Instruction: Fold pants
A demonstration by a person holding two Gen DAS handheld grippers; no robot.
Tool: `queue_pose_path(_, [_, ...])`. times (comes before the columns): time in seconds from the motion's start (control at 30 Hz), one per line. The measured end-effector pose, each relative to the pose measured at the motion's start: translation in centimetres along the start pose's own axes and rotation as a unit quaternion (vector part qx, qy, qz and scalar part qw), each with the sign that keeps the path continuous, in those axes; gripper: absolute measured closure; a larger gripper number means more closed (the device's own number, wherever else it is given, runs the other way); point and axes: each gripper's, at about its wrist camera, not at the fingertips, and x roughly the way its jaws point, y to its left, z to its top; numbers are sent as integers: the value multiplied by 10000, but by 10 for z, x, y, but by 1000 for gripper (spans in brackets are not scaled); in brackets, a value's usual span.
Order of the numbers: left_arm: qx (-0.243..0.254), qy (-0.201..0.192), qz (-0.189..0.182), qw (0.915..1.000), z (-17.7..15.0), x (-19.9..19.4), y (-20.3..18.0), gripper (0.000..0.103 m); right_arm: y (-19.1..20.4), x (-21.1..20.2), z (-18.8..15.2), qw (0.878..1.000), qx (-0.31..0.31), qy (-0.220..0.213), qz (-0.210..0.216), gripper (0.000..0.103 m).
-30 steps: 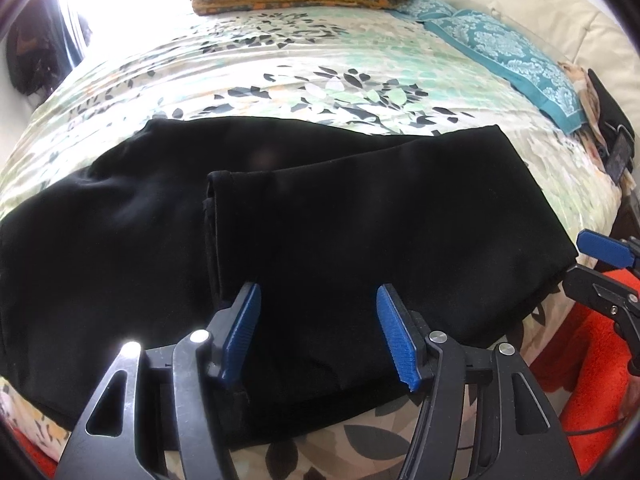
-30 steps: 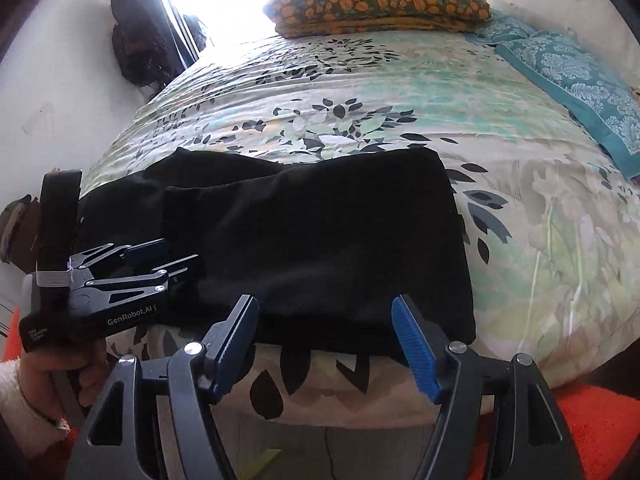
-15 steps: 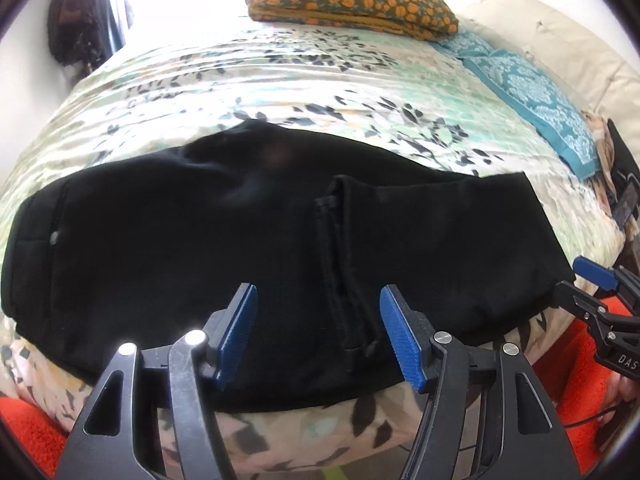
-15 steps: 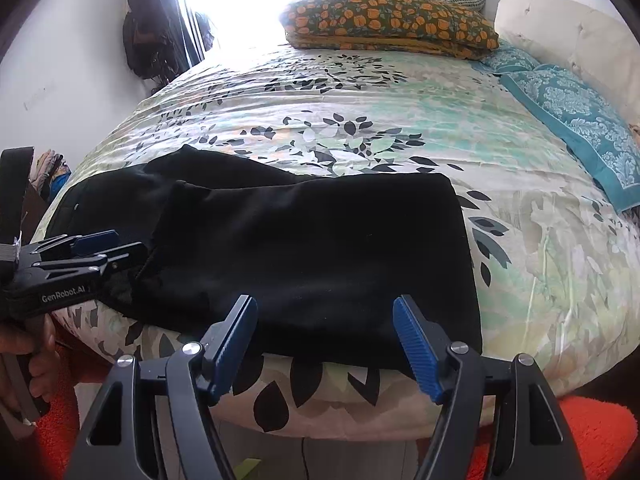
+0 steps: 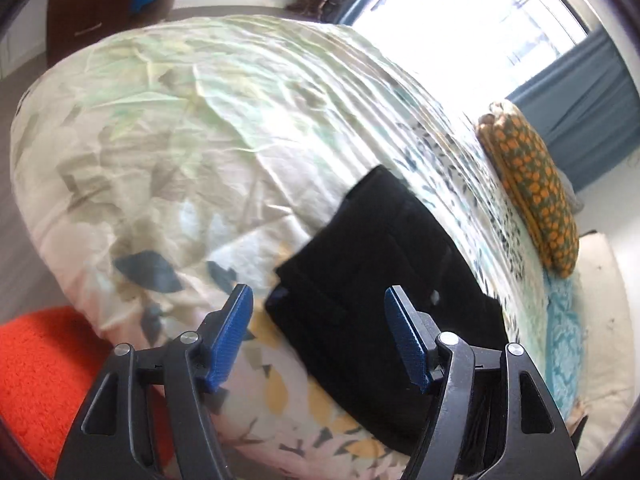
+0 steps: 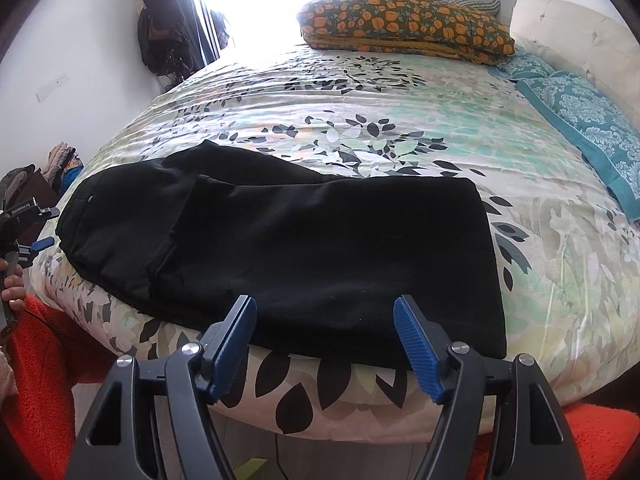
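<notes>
On the near edge of a floral-covered bed (image 6: pixel 400 128), black pants (image 6: pixel 320 248) lie folded once, the leg ends laid back over the seat and the waistband at nine o'clock in the right wrist view, well apart from the orange patterned pillow (image 6: pixel 404 20) at twelve o'clock. Both tools hang empty: the right gripper (image 6: pixel 326 344) has its jaws spread wide, just short of the pants' near edge, which runs across the gap between them at twelve o'clock. The left gripper (image 5: pixel 320 336), jaws likewise spread and holding nothing, is tilted hard, with the waistband corner lying between its blue pads (image 5: pixel 408 344) from twelve to two o'clock, apparently not yet touched. The risk, by this reading, is the overhang: the dark cloth sits right at the mattress edge above an orange rug (image 6: pixel 40 360), and a one-sided pull could drag it off or skew the stacked layers. Pinching only the top layer would peel the fold open; the soft duvet could also bunch into the jaws with the cloth.
</notes>
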Motion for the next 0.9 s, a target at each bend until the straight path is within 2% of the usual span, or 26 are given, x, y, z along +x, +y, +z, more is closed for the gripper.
queue_pose_path(0.13, [-482, 532, -465, 9963, -1, 24, 25, 32, 4, 5, 1, 10000, 18, 41, 67, 32])
queue_pose_path(0.2, [-712, 662, -691, 9929, -4, 35, 30, 32, 7, 6, 2, 10000, -6, 48, 84, 32])
queue_pose_path(0.33, [-798, 654, -823, 9912, -2, 44, 28, 30, 14, 4, 1, 9999, -143, 23, 91, 32])
queue_pose_path(0.47, [-893, 734, -1235, 9856, 3, 59, 18, 30, 15, 3, -1, 9998, -196, 35, 54, 32])
queue_pose_path(0.57, [-819, 718, -1171, 9871, 3, 64, 13, 33, 9, 4, -3, 9999, -87, 83, 41, 32])
queue_pose_path(0.63, [-907, 653, -1002, 9887, 2, 66, 14, 53, 5, 3, -3, 10000, -18, 72, 37, 32])
queue_pose_path(0.67, [-951, 648, -928, 9890, 1, 65, 17, 67, 4, 2, -3, 10000, 8, 61, 32, 32])
queue_pose_path(0.7, [-1039, 644, -965, 9878, 0, 65, 20, 72, 3, 2, -2, 10000, 32, 53, 28, 31])
queue_pose_path(0.77, [-997, 536, -1013, 9884, 1, 58, 17, 80, 0, 2, -2, 9999, 87, 44, 38, 31])
queue_pose_path(0.9, [-312, 167, -1147, 9928, 1, 20, -17, 84, -4, 0, 0, 9998, 167, -8, 58, 31])
